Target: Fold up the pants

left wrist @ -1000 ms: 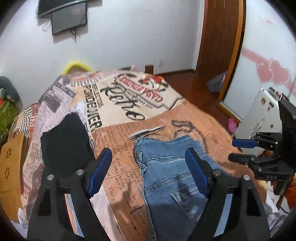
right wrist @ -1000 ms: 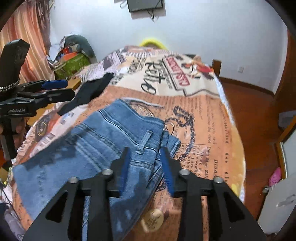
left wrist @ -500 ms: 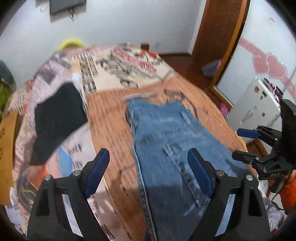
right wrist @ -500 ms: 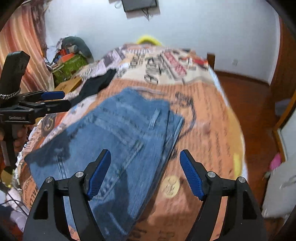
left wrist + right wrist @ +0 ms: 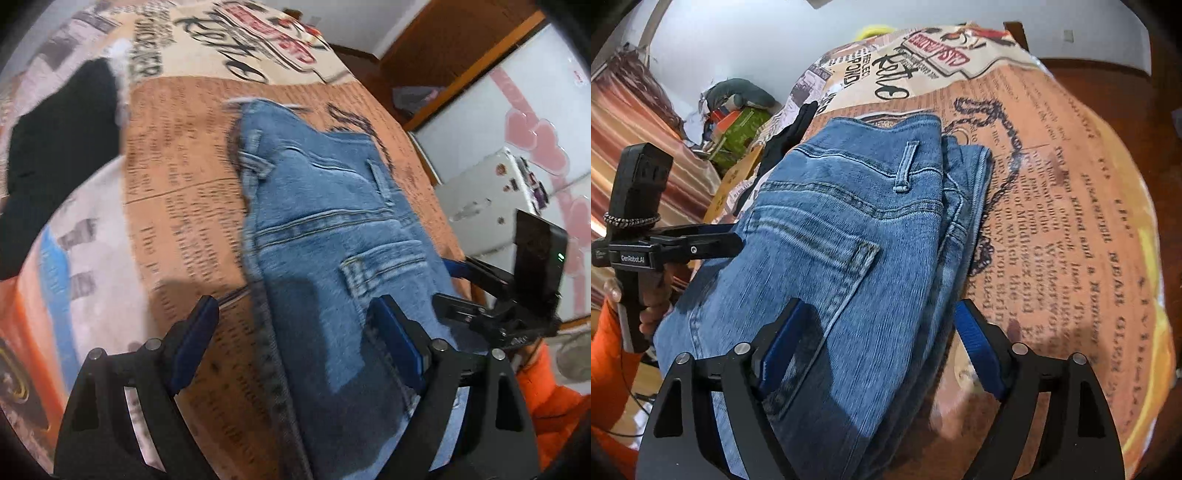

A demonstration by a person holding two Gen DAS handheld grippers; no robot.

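Bed: covered by newspaper-print spread in orange and cream; bare spread on both sides of the denim, more on the right-wrist side, so room judged ample for a fold toward either side; floor drop beyond the far right edge.

Jeans: blue denim, lying flat on the spread, folded lengthwise with the 2 legs stacked, waistband toward the far end, back pocket and belt loop facing up. Layered edges visible along the right side in the right wrist view; long seam edge running between the left fingers in the left wrist view. Lower leg ends out of frame.

Black garment: on the spread, apart from the jeans on the left; not in the working path.

Left gripper: fingers spread wide, nothing grasped; closer over the denim than 1 second earlier, 1 finger over bare spread, the other over denim.

Right gripper: fingers have just been opening from a narrow gap to wide; denim lies under and between them, apparently not pinched, though the contact point is shadowed. Also closer to the cloth than before.

Reading: both tools let go and lowered, judged a re-grasp ahead of the next crosswise fold.
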